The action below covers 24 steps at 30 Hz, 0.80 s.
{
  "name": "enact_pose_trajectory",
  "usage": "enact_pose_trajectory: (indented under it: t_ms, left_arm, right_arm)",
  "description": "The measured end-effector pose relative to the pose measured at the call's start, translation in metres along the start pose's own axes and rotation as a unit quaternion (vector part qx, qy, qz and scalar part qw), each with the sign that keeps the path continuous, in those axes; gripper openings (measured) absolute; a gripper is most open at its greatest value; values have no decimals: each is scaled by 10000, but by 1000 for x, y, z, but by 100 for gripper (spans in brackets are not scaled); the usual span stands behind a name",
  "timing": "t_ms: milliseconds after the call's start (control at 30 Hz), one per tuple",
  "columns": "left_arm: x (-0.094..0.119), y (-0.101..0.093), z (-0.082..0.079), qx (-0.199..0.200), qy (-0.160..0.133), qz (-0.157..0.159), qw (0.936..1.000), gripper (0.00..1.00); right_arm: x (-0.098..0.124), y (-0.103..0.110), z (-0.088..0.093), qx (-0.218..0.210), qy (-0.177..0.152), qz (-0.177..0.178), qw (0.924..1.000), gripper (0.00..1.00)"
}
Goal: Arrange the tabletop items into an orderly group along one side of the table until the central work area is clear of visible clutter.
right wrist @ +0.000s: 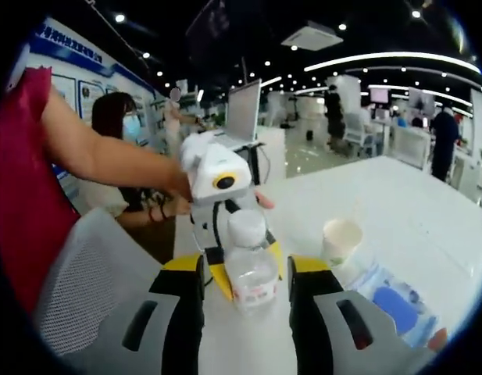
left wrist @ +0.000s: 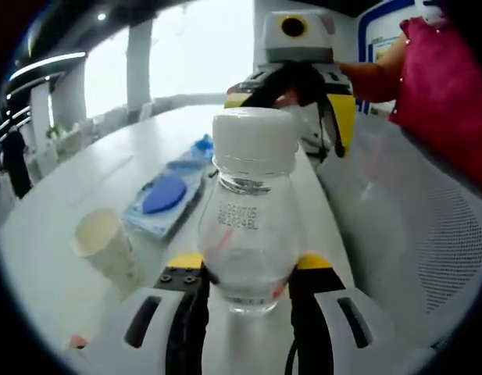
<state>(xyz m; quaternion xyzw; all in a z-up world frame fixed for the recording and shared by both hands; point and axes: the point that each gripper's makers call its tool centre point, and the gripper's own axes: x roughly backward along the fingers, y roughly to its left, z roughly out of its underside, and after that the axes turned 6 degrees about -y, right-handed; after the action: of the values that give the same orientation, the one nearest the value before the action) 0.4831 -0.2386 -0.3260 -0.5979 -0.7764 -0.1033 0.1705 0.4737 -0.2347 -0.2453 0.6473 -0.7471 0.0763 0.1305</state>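
A clear plastic bottle [left wrist: 248,234] with a white cap stands upright between my left gripper's [left wrist: 248,273] jaws, which are shut on its lower body. In the right gripper view the same bottle [right wrist: 249,285] sits just ahead of my right gripper [right wrist: 247,269], whose jaws stand open on either side without touching it. A paper cup [left wrist: 100,238] and a blue packet [left wrist: 166,195] lie on the white table [left wrist: 108,148] to the left of the bottle. My right gripper [left wrist: 299,105] faces the bottle from behind it.
A grey mesh chair [left wrist: 428,226] stands against the table's edge beside the bottle. A person's red sleeve [right wrist: 22,172] reaches in. The cup [right wrist: 340,238] and packet [right wrist: 393,305] lie right of the jaws. The table [right wrist: 412,195] stretches on beyond them.
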Motion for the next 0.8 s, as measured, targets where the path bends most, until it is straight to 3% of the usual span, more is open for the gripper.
enact_pose_trajectory:
  t_ms: [333,467,633,800]
  left_arm:
    - [0,-1,0,-49,-60,-6,10000,37]
    - [-1,-1,-2,-34,-81,-3,10000,37]
    - [0,-1,-2,-32,-124,8,9999,37]
    - [2,1,-1,50,-228,-3,9997,37]
  right_arm:
    - [-22,3,-3,275,-105,-171,9994,35]
    - [-25,1,-2,278,-83,-191,9994,34]
    - [-28,-1,-7,342,-201,-187,9990,23]
    - [-32,-1,-9,409,-235,-241,9986,22]
